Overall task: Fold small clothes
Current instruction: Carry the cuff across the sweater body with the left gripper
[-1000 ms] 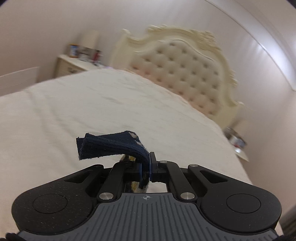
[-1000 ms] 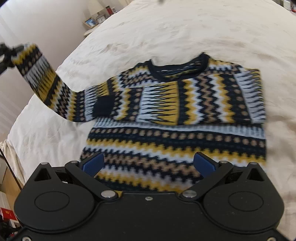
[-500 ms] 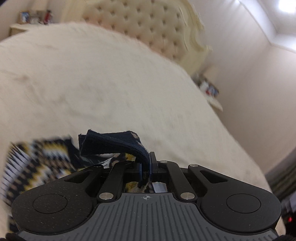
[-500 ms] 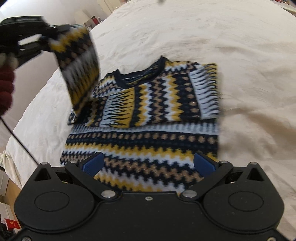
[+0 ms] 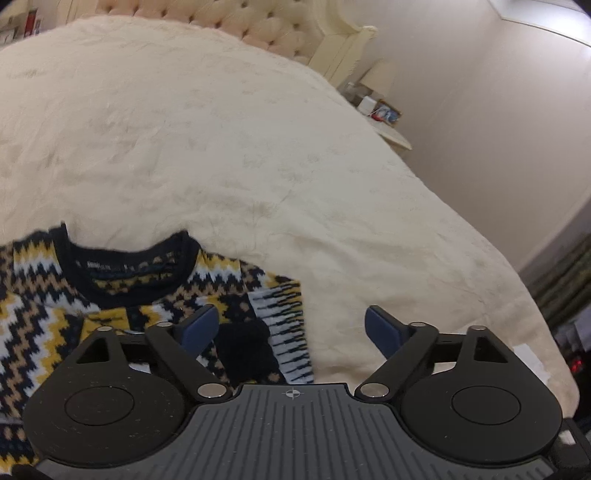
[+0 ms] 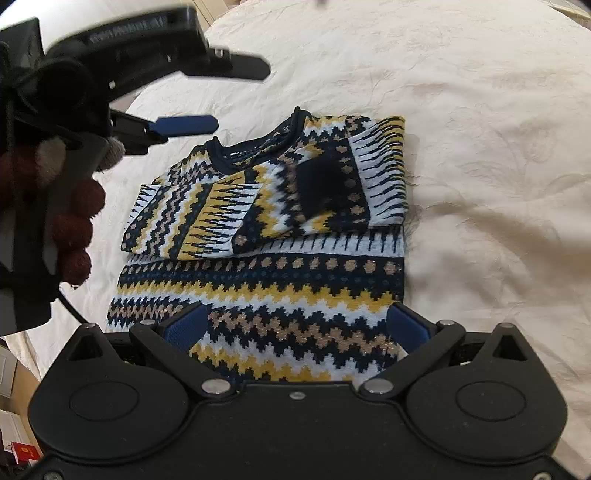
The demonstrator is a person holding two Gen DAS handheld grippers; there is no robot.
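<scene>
- Small zigzag-knit sweater in navy, yellow, white and tan [image 6: 258,236] lying flat on the cream quilted bedspread [image 6: 461,110], neckline pointing away from the right wrist camera.
- Both sleeves folded in across the chest, overlapping; dark navy cuff [image 6: 314,184] sitting on top around the middle of the chest.
- Lower body of the sweater still spread out flat, hem tucked out of sight under the right tool.
- Left gripper [image 5: 291,330] with blue pads spread wide, having just been opening, nothing between them. Hovering over the shoulder side of the sweater, one pad over the knit and the other over bare bedspread.
- Same left gripper visible in the right wrist view at upper left, up off the bed, held by a hand in a dark red knit glove [image 6: 70,221]; thin black cable hanging below it.
- Right gripper [image 6: 295,328] also spread wide, empty, sitting over the lower part of the sweater. Can't tell if touching the knit or just above.
- Bedspread lightly wrinkled, faint embossed pattern, taking up pretty much the whole surface.
- Cream tufted headboard [image 5: 258,26] with carved frame at the far end of the bed.
- Cream nightstand [image 5: 391,133] beside it with some small clutter on top, too blurry to identify.
- Plain pale pinkish wall [image 5: 498,110] behind.
</scene>
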